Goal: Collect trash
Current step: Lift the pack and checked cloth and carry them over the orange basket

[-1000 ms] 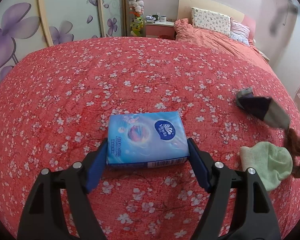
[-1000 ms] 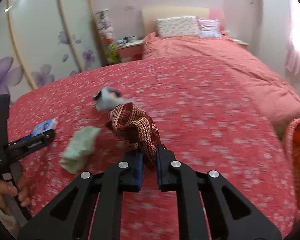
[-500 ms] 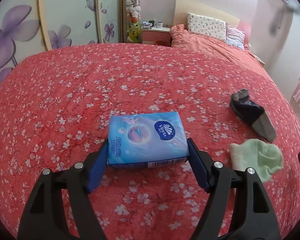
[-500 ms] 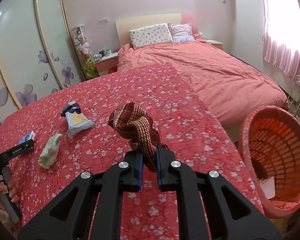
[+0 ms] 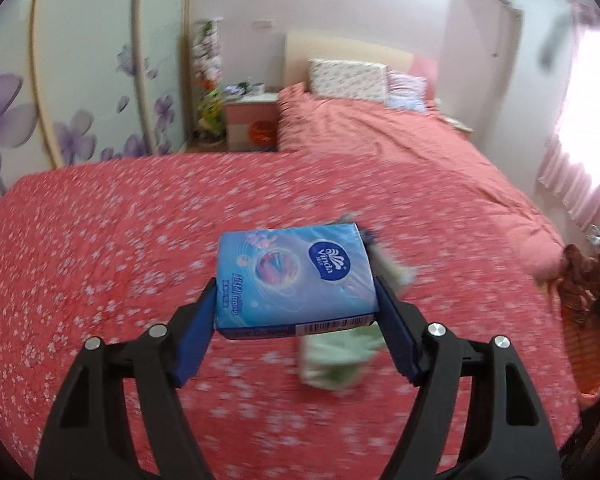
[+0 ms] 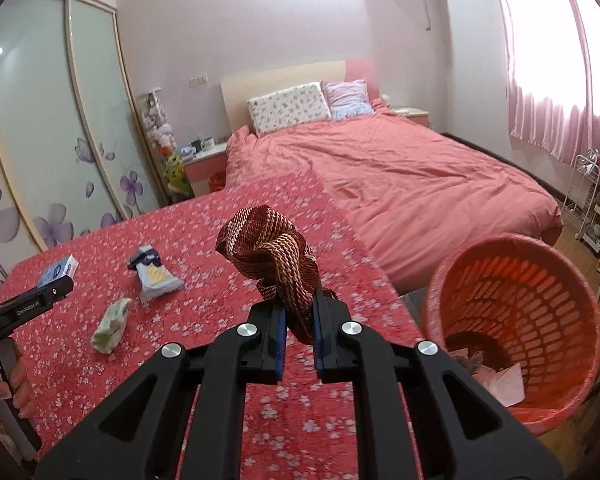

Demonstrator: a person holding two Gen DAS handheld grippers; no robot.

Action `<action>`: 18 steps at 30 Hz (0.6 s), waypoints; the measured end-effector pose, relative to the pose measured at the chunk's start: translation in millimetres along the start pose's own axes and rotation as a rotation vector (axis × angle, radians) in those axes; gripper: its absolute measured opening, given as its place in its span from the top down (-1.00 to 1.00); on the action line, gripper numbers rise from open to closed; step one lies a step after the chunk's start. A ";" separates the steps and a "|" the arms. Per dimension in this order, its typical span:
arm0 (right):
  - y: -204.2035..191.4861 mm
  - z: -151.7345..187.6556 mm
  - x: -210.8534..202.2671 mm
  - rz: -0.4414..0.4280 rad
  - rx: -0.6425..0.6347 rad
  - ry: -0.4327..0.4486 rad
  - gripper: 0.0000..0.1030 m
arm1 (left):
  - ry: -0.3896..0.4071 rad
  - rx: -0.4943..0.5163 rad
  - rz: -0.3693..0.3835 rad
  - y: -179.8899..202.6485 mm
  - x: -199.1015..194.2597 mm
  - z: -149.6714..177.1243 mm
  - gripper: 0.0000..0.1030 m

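Right wrist alone shows basket [image 6: 516, 320] interior, paper scraps inside.

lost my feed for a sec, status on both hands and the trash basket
Left gripper shut on blue tissue pack. Right gripper shut on maroon woven cloth. Orange plastic basket beside it, path looks clear.

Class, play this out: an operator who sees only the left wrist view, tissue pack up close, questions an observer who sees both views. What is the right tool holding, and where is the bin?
Operator: What is the right tool holding?
Observer: A knotted red woven cloth, pinched between its pads.
Operator: Where is the bin?
Observer: An orange basket stands on the floor at the bed's right edge, paper inside.
Operator: Anything left on the bed?
Observer: A green sock and a striped sock.
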State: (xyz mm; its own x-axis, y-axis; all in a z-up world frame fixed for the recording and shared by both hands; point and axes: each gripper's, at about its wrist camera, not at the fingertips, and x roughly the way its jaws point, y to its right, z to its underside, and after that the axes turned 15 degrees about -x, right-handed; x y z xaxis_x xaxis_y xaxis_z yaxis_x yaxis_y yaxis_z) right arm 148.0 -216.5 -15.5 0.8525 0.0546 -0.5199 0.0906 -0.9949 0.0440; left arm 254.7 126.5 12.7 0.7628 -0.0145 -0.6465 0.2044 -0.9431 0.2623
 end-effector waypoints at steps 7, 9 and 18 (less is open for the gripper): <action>27.3 3.5 -25.9 0.046 0.037 0.052 0.80 | 0.008 0.072 0.142 66.6 -29.1 12.9 -0.40; 36.1 5.0 -32.4 0.060 0.052 0.063 0.80 | 0.003 0.097 0.187 87.2 -35.7 20.2 -0.40; 82.6 16.9 -56.2 0.145 0.132 0.092 0.80 | -0.036 0.209 0.358 173.3 -54.0 58.3 -0.40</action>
State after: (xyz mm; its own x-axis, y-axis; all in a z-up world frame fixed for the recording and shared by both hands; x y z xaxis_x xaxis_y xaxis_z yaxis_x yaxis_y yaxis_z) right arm 98.9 -303.2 3.0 0.8955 -0.0881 -0.4363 -0.0991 -0.9951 -0.0024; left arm 213.1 -55.5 51.2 0.7401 -0.3621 -0.5667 -0.2020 -0.9235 0.3263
